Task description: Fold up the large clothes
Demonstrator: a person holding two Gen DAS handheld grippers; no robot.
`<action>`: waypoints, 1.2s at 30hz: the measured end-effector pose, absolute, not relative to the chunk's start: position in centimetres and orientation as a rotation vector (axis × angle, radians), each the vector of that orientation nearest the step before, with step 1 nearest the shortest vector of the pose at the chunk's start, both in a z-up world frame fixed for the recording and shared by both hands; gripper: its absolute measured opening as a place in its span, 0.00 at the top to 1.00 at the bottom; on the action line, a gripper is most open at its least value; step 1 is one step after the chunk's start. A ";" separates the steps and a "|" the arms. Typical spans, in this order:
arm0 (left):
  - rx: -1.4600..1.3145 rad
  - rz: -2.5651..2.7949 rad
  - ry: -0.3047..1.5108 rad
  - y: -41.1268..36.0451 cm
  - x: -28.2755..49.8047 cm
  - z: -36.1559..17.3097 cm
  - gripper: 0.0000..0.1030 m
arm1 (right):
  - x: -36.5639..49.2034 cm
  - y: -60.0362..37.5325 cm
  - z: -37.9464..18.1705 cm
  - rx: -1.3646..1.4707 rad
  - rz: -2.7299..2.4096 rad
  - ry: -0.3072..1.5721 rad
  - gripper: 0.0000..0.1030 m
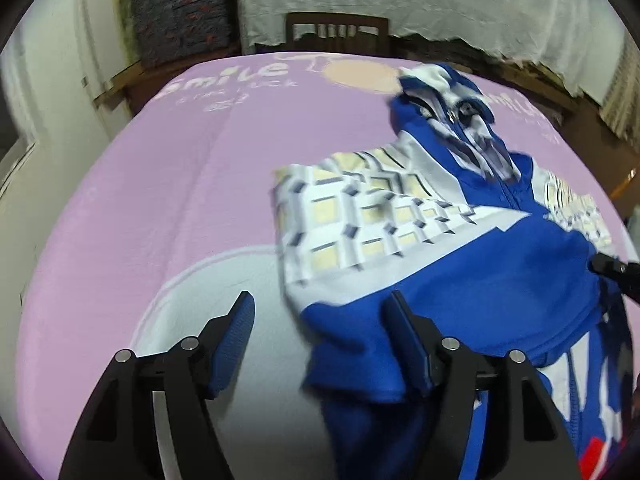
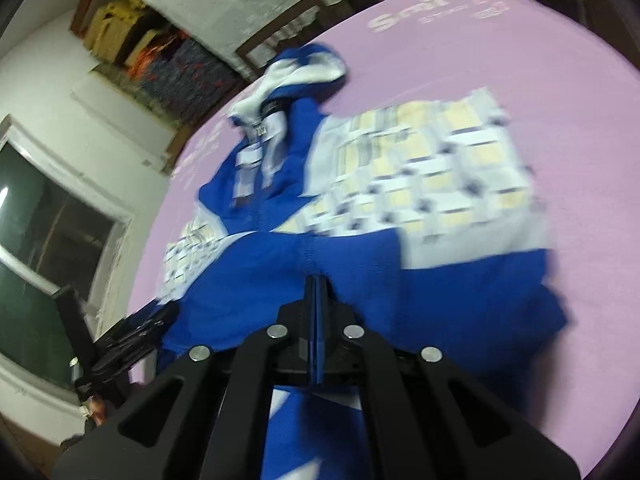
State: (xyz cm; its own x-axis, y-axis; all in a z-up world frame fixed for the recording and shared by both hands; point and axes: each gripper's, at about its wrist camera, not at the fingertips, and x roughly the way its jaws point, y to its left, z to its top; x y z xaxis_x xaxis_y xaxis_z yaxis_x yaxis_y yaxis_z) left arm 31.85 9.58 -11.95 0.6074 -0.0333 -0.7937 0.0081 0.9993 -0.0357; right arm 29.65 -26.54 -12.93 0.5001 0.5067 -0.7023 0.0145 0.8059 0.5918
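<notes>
A blue jacket with white and cream checked panels lies partly folded on the pink sheet; its hood points to the far edge. My left gripper is open, just above the jacket's near left hem, with blue cloth lying between the jaws. My right gripper is shut on a fold of the jacket's blue cloth and lifts it. The checked panel lies to the right in the right wrist view. The right gripper's tip shows at the left wrist view's right edge.
The pink sheet covers a table and carries white "Smile" lettering. A wooden chair stands behind the far edge. A white cloth hangs on the back wall. Stacked fabrics sit at back left. A window is left.
</notes>
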 end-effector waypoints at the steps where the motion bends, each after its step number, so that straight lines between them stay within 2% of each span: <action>1: -0.031 -0.023 0.905 9.7 31.4 -11.5 0.34 | 29.3 -26.9 -12.6 0.588 0.309 1.007 1.00; 2: -0.027 -0.026 0.881 9.6 30.6 -10.8 0.35 | 28.7 -27.1 -12.1 0.583 0.296 0.998 0.94; 8: 0.042 -0.158 0.813 5.0 28.8 -8.4 0.34 | 27.2 -24.2 -9.5 0.561 0.433 0.976 0.94; 14: 0.084 -0.192 0.901 2.6 29.8 -12.2 0.32 | 26.7 -21.1 -11.2 0.484 0.468 1.048 0.94; 15: 0.062 -0.201 0.902 2.9 29.9 -12.3 0.32 | 26.9 -21.4 -11.9 0.476 0.441 1.069 0.94; 16: 0.045 -0.209 0.915 3.3 30.1 -12.2 0.32 | 27.1 -21.9 -12.9 0.471 0.415 1.102 1.00; 20: 0.054 -0.203 0.903 3.2 29.9 -12.5 0.31 | 27.2 -23.5 -13.6 0.524 0.438 1.135 1.00; 24: 0.057 -0.204 0.900 3.2 30.1 -12.6 0.30 | 27.5 -22.9 -12.4 0.450 0.404 1.165 0.98; 26: 0.043 -0.208 0.907 3.3 30.3 -12.6 0.30 | 27.3 -23.1 -11.4 0.428 0.373 1.166 0.89; 31: -0.001 -0.201 0.888 3.9 29.9 -11.5 0.31 | 27.2 -25.0 -6.8 0.439 0.336 1.087 0.88; 33: -0.053 -0.204 0.826 4.7 29.7 -9.8 0.31 | 27.9 -25.2 -4.7 0.428 0.328 1.033 0.83; 35: -0.070 -0.191 0.797 5.1 29.9 -8.9 0.31 | 29.5 -25.2 -2.4 0.437 0.323 0.955 0.59; 36: -0.077 -0.186 0.799 5.2 30.1 -8.9 0.31 | 30.4 -25.3 -1.5 0.447 0.317 0.917 0.54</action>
